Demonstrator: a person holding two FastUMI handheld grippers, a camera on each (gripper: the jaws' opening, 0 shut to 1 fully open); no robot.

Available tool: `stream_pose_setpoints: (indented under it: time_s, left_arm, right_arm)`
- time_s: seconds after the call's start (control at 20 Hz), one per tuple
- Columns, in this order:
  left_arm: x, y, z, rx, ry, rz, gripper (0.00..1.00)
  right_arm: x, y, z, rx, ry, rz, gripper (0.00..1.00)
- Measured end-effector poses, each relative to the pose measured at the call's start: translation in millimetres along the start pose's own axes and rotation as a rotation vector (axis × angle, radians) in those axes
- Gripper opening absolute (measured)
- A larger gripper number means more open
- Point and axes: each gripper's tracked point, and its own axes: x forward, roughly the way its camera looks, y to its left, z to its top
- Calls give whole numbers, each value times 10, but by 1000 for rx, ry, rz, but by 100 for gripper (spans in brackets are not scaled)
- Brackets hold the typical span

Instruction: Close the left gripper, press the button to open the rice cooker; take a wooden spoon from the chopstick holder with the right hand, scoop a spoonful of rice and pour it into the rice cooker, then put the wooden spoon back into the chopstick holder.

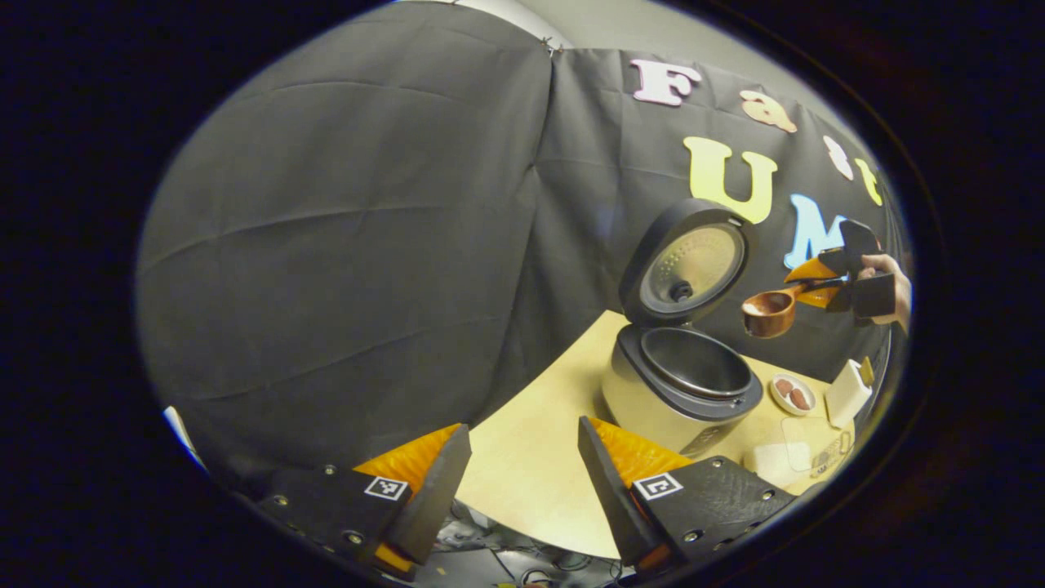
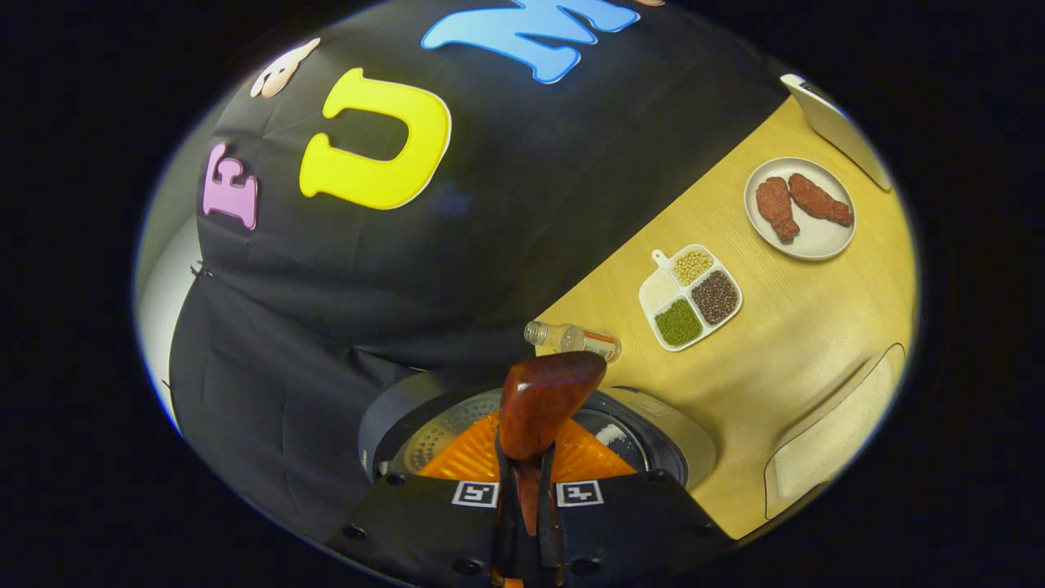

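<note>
Rice cooker (image 1: pixel 682 384) stands open on the table (image 1: pixel 531 457), lid up; button step done. Right gripper (image 2: pixel 522 482) is clenched on the wooden spoon (image 1: pixel 771 310), held beside and above the pot; whether it carries rice cannot be told. Pouring and returning the spoon remain. Left gripper (image 1: pixel 522 482) hangs released, well apart. A divided tray (image 2: pixel 692 296), bottle (image 2: pixel 571 339) and plate (image 2: pixel 800 208) lie nearby, none obstructing

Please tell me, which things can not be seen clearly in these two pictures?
- Inside of the rice cooker pot: left gripper view, too dark and small.
- Wooden spoon bowl contents: left gripper view, too small; right gripper view shows its back.
- Chopstick holder: left gripper view, near the edge, contents unreadable.
- Bottle: right gripper view, partly behind the spoon.
</note>
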Motion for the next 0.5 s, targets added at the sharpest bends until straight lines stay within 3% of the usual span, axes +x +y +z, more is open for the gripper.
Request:
stream_pose_setpoints:
  time_s: [0.05, 0.1, 0.15, 0.35, 0.5]
  left_arm:
    - [16, 32, -6, -2, 2, 11, 84]
    - [25, 51, -18, -8, 5, 21, 84]
    - [23, 65, -27, -19, 8, 26, 85]
    - [32, 70, -118, -50, 29, 21, 85]
    - [42, 45, -137, -46, 33, 20, 84]
  right_arm:
    - [67, -17, -18, -43, 0, -21, 7]
    - [136, -72, -32, -93, -2, -47, 17]
    - [197, -107, -45, -138, -9, -72, 12]
    - [339, -124, -88, -285, -17, -105, 11]
    - [383, -158, -17, -492, -42, -155, 12]
